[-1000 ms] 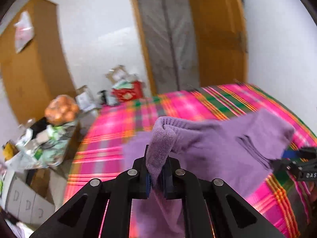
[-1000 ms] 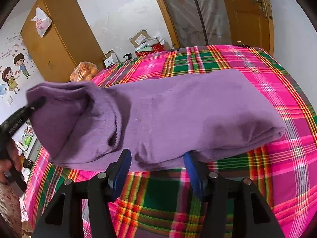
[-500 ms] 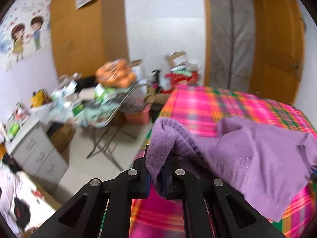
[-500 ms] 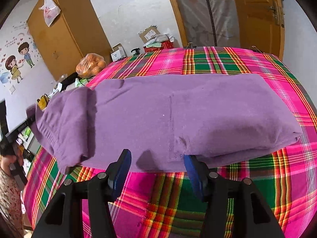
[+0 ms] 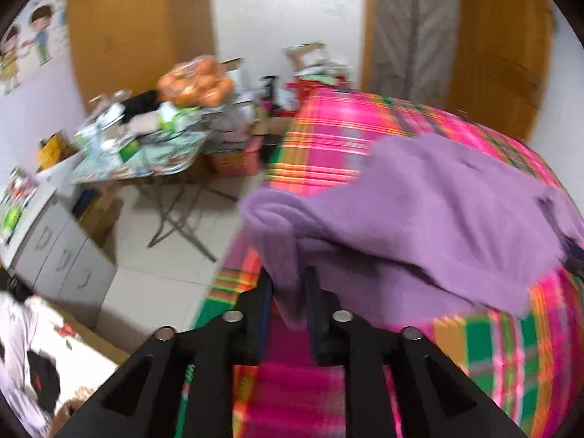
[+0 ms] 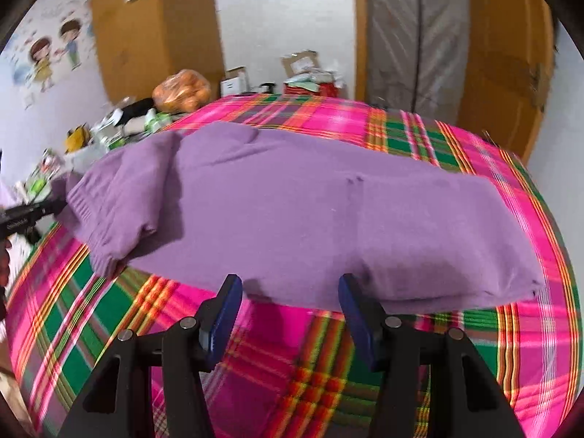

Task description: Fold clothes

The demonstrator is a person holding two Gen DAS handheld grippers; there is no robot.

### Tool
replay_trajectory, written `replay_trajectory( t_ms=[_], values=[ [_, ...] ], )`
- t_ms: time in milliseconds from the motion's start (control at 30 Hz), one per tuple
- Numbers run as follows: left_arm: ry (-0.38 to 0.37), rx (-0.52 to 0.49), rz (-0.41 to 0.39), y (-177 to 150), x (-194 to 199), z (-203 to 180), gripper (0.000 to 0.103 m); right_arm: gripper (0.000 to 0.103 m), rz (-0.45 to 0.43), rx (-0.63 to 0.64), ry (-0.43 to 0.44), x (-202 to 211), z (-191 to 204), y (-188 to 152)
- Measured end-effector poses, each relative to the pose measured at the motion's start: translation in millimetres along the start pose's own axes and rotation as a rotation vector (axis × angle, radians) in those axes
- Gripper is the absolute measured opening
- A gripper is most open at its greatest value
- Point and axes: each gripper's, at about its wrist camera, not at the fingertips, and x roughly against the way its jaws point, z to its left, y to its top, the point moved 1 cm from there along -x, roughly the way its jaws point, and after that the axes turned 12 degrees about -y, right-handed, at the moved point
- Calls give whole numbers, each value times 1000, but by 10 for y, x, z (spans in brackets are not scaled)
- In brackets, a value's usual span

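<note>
A purple sweater (image 6: 292, 211) lies spread along the pink and green plaid bed (image 6: 401, 365). Its left end is folded over in a thick cuffed roll. In the left wrist view a strip of the sweater (image 5: 419, 211) hangs down between the fingers of my left gripper (image 5: 287, 292). The jaws are opening and the pads stand apart from the fabric. The right wrist view has the left gripper (image 6: 33, 211) at the far left, by the sweater's end. My right gripper (image 6: 290, 292) is open just in front of the sweater's near edge, with nothing between its fingers.
Left of the bed stands a folding table (image 5: 153, 160) piled with clutter and a bag of oranges (image 5: 197, 84). A white drawer cabinet (image 5: 54, 255) sits nearer on the tiled floor. A wooden wardrobe (image 6: 153, 36) and a door (image 6: 511, 54) stand at the back.
My left gripper carried the sweater's end out to the left and down to the bed, and its jaws have parted. The sweater now lies stretched out flatter. The right gripper shifted slightly.
</note>
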Motion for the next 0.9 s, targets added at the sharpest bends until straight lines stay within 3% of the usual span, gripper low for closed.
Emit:
replay_trajectory(
  t_ms=[100,167,267,333,467,567,667,800,900],
  values=[
    [-158,-7,-3,-35,155,-266,27,56,8,74,17,-20,145,0],
    [-247,-74,19,-51,155,-547,29,56,31,112,26,-79,222,11],
    [-290,-227,22,-89,143,-1026,36,56,36,155,30,-146,301,56],
    [-291,-312,37,-115,72,-1283,46,56,39,162,28,-196,310,93],
    [-278,-459,78,-159,-107,-1734,49,55,35,167,30,-258,341,134],
    [-239,-540,137,-181,-345,-1926,51,40,32,149,50,-273,313,152],
    [-188,-567,134,-133,-465,-1992,51,20,27,109,101,-278,241,183],
    [-179,-526,128,-32,-507,-1890,51,11,20,68,131,-280,173,201],
    [-188,-482,126,51,-523,-1761,51,2,-9,53,98,-237,131,215]
  ],
)
